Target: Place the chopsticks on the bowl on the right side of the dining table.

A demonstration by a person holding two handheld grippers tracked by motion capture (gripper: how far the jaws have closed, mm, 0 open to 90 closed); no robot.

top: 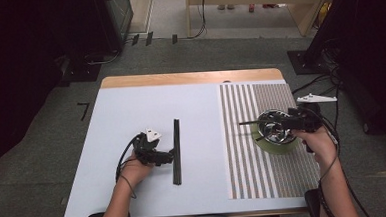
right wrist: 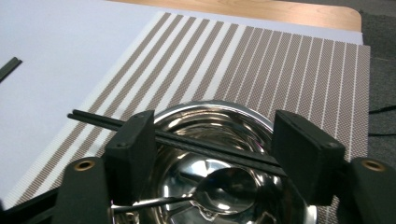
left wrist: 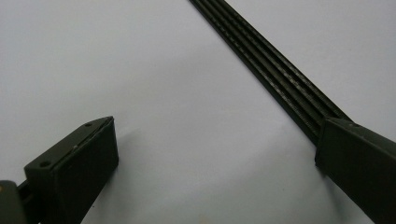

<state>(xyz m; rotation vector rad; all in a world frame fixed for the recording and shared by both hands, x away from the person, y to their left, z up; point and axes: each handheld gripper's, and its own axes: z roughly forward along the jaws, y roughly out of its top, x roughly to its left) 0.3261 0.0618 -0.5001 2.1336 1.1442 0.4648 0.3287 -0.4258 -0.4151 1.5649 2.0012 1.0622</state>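
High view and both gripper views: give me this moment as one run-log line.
left gripper: open, at black strip | right gripper: open over steel bowl | chopsticks across bowl rim | spoon inside | bowl on striped mat

Matte black two-jaw left claw (top: pixel 169 157) and right claw (top: pixel 281 122): block pads, brass-ringed screw holes, grey triangular plates, black cables.

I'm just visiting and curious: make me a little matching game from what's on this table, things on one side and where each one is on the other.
Things:
1. spoon
2. chopsticks
3. black ridged strip
4. striped placemat

Places:
A. lying on the pale sheet, by the left hand-held gripper
B. resting across the steel bowl's rim
C. inside the bowl
D. spread under the bowl, on the table's right part

Pairs: 1-C, 2-B, 3-A, 4-D
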